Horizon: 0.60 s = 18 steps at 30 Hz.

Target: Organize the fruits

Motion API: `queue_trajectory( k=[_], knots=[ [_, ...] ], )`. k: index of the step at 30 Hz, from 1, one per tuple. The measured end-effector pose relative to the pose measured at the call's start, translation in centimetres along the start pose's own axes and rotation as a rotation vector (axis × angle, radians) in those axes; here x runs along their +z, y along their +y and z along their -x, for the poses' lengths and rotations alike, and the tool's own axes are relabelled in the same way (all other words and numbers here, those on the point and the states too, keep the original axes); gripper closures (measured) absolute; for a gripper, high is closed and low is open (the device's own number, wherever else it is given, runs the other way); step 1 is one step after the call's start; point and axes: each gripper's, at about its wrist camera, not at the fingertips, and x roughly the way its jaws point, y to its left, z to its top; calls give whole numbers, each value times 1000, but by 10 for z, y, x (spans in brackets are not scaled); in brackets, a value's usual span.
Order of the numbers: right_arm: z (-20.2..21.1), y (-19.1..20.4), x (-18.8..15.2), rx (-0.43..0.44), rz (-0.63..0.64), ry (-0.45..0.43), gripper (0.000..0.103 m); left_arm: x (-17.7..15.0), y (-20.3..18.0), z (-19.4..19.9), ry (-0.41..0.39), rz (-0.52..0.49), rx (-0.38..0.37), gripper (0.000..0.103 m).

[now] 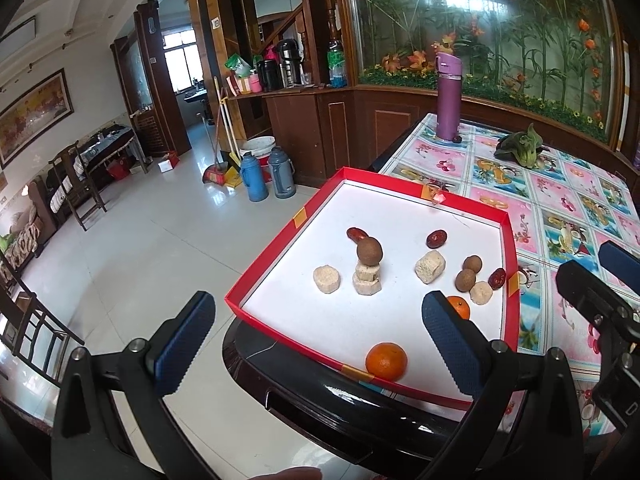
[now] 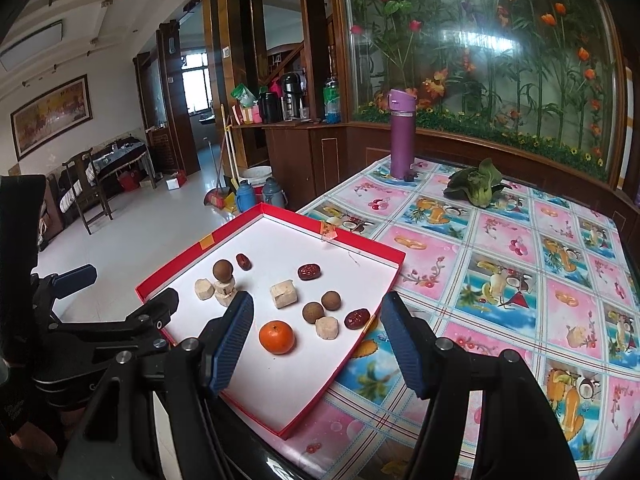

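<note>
Glossy white tile floor [image 1: 132, 248] reflects daylight from a far window [image 1: 182, 62]. Dark wood cabinets [image 1: 304, 128] sit under a flowered glass panel [image 1: 500, 28]. 2 thermoses [image 1: 268, 178] stand on the floor.

I see a purple flask [image 2: 402, 136] upright at the far edge of the patterned tablecloth [image 2: 520, 272]; a leafy green vegetable [image 2: 476, 186] lies well right of it; on the tiled floor [image 1: 140, 248] two blue thermoses [image 1: 268, 174] stand beside a white bucket [image 1: 259, 148]; a wooden chair [image 2: 86, 188] sits further left.
</note>
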Motion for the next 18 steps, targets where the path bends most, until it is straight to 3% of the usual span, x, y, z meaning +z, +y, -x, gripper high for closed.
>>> queue_trajectory(
  k=[18],
  knots=[
    [-13, 15, 3, -19, 19, 16, 37, -2, 22, -12, 48, 48, -56, 0]
  ],
)
